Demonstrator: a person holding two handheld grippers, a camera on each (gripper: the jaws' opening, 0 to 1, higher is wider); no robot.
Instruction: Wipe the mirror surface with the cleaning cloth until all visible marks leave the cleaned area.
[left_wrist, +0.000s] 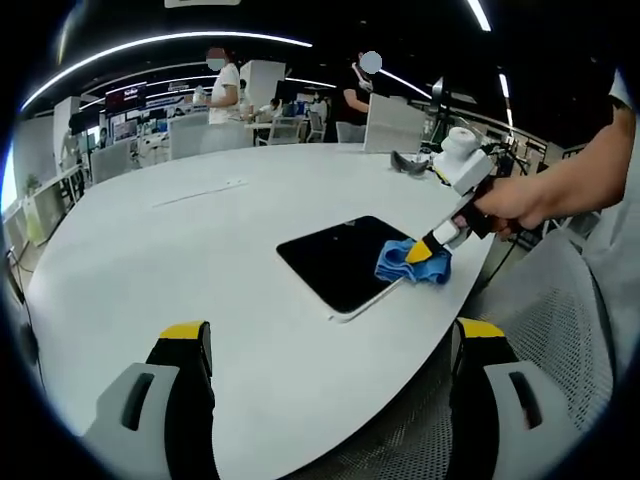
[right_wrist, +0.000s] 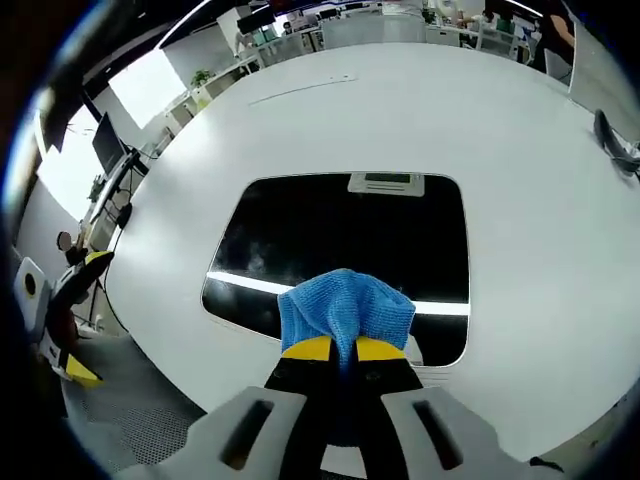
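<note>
Right gripper (right_wrist: 345, 350) pinched shut on the blue cloth (right_wrist: 345, 305), pressed at the near edge of the mirror (right_wrist: 340, 235) lying flat on the white worktop (right_wrist: 520, 130). Left gripper (left_wrist: 330, 345) hanging wide open and empty, well apart. Best to press evenly and sweep in overlapping strokes toward the far edge.

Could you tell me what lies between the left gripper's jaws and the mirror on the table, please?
Nothing: in the left gripper view, only bare white table separates the open left gripper from the mirror, where the right gripper presses the blue cloth.
</note>
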